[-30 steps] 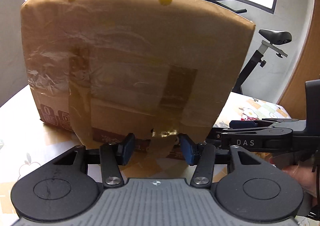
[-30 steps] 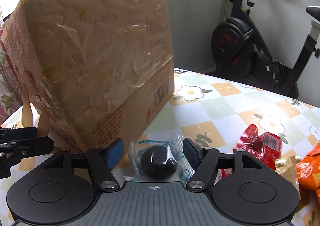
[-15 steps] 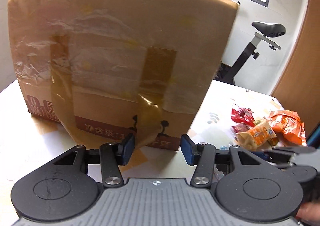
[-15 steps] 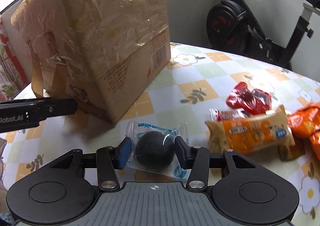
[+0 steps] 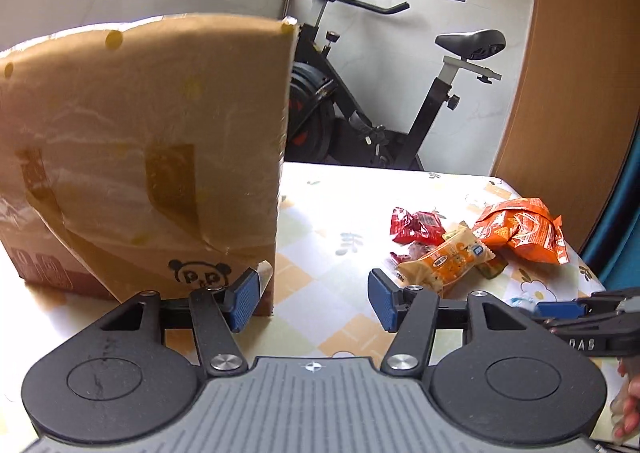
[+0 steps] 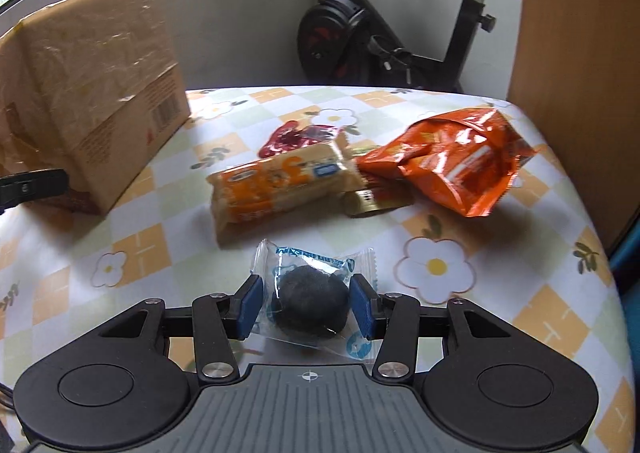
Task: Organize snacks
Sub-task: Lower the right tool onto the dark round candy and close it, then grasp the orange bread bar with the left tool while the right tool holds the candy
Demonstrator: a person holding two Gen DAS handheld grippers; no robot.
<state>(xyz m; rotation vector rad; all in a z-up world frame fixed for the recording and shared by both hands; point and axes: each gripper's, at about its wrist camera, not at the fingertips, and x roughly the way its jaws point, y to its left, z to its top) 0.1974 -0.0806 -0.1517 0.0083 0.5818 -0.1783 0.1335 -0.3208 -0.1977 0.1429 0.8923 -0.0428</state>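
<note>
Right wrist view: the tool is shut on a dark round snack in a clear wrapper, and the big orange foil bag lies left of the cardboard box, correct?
Not quite. In the right wrist view the big orange foil bag lies right of the cardboard box. The right tool is indeed shut on the dark round snack in a clear wrapper.

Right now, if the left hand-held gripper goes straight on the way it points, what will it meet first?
Probably the bare tablecloth: the left hand-held gripper, jaws opening and empty, aims between the cardboard box and the snack pile.

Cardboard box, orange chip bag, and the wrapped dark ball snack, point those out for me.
cardboard box (image 5: 160, 157), left wrist view, front face.
orange chip bag (image 6: 452, 165), right wrist view, middle.
dark ball snack (image 6: 312, 301), right wrist view, the ball.
</note>
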